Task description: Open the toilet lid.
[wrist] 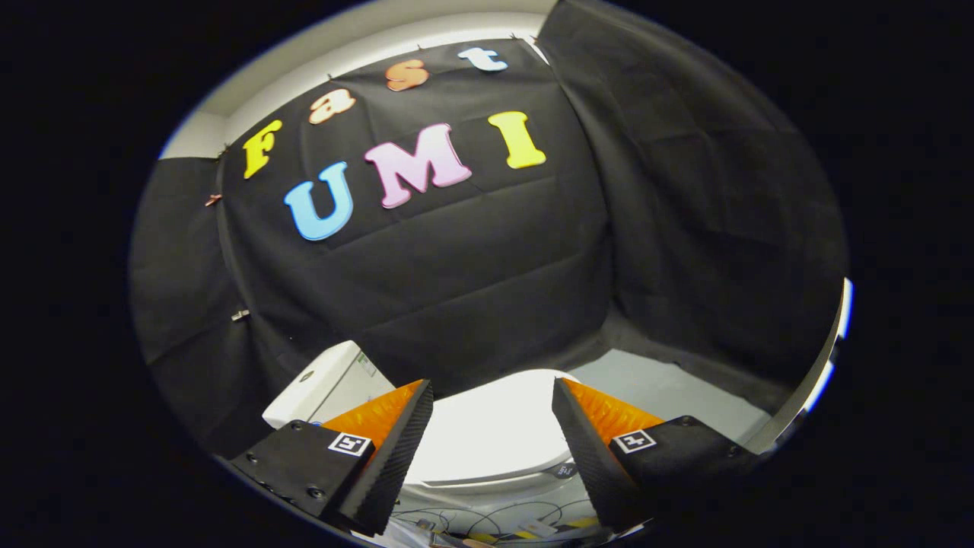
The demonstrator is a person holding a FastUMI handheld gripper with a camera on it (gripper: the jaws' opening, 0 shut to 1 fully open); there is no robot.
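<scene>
— Where are you at?

— Approaching. My claw (493, 396) is spread wide, holding nothing. The toilet lid (494, 438) lies shut just ahead, showing between my fingers, tank (323, 384) to its left.

— Next?

— I reckon I drop to the lid's front edge, hook under, lift.

— The room?

— Black cloth walls, pale floor (670, 388), cables (472, 521) below the bowl.

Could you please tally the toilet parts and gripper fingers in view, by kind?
Lid, closed: 1
Tank: 1
Fingers, open, lid between them: 2
Total: 4
</scene>
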